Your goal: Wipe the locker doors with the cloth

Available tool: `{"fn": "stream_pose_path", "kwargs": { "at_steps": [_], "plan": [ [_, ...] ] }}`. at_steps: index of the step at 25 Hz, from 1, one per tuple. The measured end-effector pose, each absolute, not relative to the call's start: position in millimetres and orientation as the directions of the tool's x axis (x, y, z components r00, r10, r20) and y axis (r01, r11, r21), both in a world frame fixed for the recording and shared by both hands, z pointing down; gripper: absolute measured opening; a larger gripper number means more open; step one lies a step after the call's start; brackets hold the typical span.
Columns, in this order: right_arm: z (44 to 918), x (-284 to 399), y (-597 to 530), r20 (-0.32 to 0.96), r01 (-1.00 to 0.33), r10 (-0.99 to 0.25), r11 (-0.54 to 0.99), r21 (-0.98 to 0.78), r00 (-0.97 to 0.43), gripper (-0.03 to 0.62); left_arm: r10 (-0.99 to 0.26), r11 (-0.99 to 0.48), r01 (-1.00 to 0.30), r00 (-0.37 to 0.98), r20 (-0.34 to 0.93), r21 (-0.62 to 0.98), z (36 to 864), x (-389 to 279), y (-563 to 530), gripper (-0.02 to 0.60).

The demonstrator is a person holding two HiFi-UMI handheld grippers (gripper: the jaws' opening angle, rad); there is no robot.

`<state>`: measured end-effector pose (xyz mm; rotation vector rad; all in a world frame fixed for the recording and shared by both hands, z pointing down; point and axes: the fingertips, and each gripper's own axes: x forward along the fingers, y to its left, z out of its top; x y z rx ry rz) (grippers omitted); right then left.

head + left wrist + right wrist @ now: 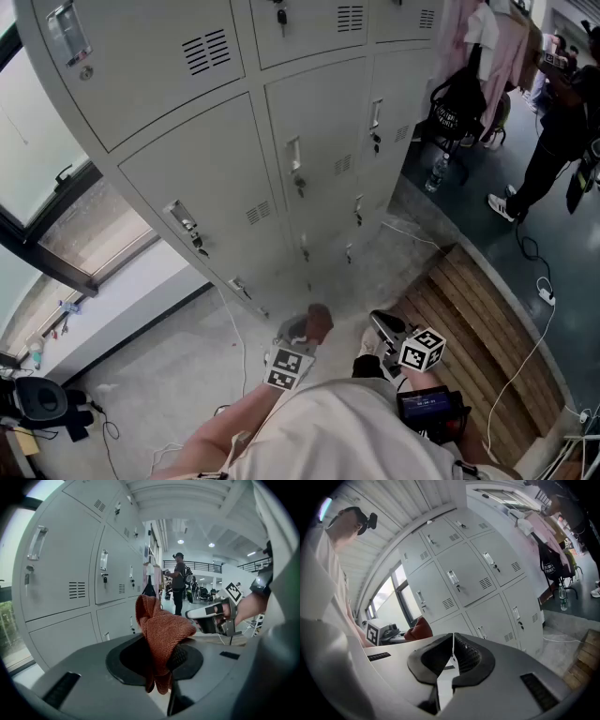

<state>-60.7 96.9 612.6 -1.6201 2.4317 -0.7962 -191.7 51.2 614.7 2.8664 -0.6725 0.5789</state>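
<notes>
Grey steel locker doors (pixel 202 178) stand just ahead, apart from the rust-orange knitted cloth (pixel 161 625) pinched upright in the left gripper (pixel 161 665); the right gripper (pixel 453 654) is closed on nothing. Good wiping likely means pressing the cloth's loose bulk flat, skirting the handles (pixel 293 153).

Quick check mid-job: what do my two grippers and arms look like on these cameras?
The left gripper and the right gripper both have smooth, pale grey bodies. Black dimpled pads line the fingers. Each carries a white cube printed with black square markers. The forearms are bare, and the shirt is pale off-white.
</notes>
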Motion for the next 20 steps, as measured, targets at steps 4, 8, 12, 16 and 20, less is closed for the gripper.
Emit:
{"fn": "stream_pose_path", "kwargs": {
  "at_steps": [4,8,12,16,20],
  "plan": [
    [606,-13,42,0.175,-0.816,-0.869,0.340,-0.468,-0.463,0.020,-0.453,-0.864,-0.503,0.804,0.384,0.035,608,-144,3,0.081],
    [596,35,-3,0.176,-0.793,-0.835,0.399,-0.460,-0.522,0.020,-0.503,-0.825,-0.563,0.775,0.382,0.057,599,-95,-35,0.081],
    [599,76,-41,0.177,-0.764,-0.799,0.445,-0.467,-0.574,0.020,-0.564,-0.761,-0.643,0.718,0.408,0.078,604,-64,-75,0.081],
    [606,110,-66,0.183,-0.734,-0.768,0.469,-0.491,-0.613,0.020,-0.637,-0.666,-0.738,0.639,0.431,0.110,613,-52,-112,0.081],
    [606,131,-86,0.183,-0.711,-0.745,0.487,-0.508,-0.641,0.020,-0.737,-0.526,-0.846,0.506,0.448,0.091,617,-70,-151,0.081]
  ]
}}
